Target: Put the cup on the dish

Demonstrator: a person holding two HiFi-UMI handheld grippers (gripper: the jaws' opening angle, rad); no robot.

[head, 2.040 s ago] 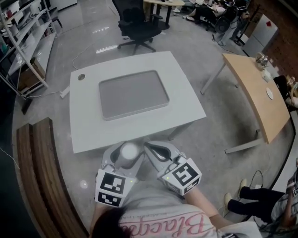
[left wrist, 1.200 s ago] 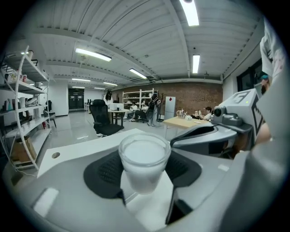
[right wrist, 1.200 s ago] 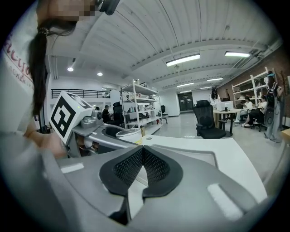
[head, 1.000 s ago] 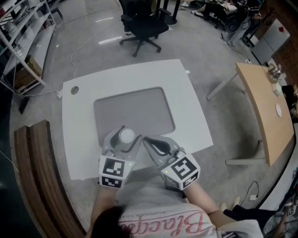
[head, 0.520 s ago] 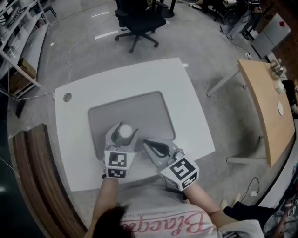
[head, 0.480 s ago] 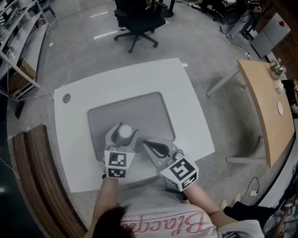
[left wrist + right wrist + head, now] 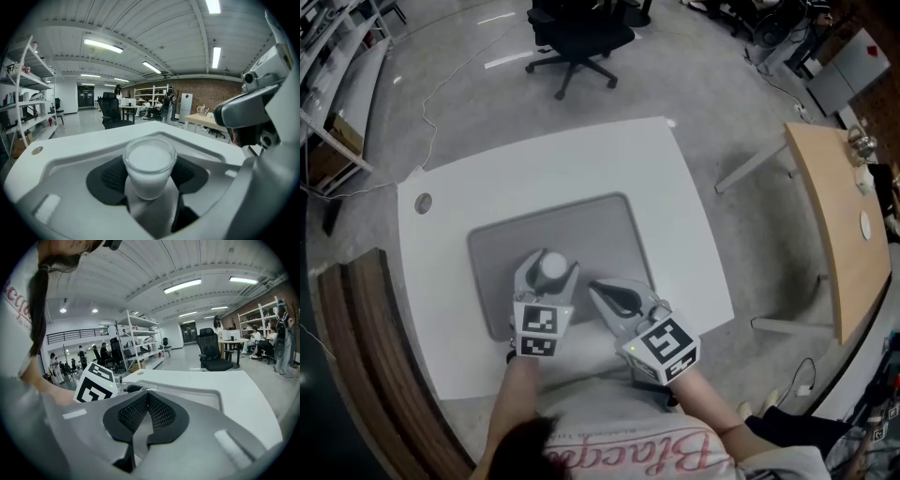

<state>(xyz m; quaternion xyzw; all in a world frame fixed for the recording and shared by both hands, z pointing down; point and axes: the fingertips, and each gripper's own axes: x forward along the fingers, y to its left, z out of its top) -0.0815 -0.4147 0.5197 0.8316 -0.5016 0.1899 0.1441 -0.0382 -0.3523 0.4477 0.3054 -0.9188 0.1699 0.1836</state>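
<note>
Grey floor fills a big room, and a white table (image 7: pixel 581 159) stands in the middle of it. At 8 o'clock a brown bench (image 7: pixel 375 375) curves past the table. On the table lies the dish (image 7: pixel 581 225), a flat grey tray with a low rim.

Two seconds ago both claws hung over the floor, at 6 o'clock from the table and not yet above it. Now the left claw (image 7: pixel 546 279) is over the dish, near its middle and a bit toward 6 o'clock. It is squeezing the cup (image 7: pixel 149 161) between its two black pads. The cup is small and clear, full of something white (milk, maybe), and it stands straight up.

So the cup has come all the way from off the table to the dish. That looks like most of the job to me. I cannot tell if the cup's bottom touches the dish yet or hangs just above it. What is left, I guess, is to set it down softly and let go. That should be slow, so nothing white spills.

Just to the right, toward the dish's 5 o'clock corner, the right claw (image 7: pixel 617 298) has come along too. Its pads are pressed together with nothing between them. It has no job here that I can see.

Far off at 3 o'clock stands a wooden desk (image 7: pixel 834 225).
</note>
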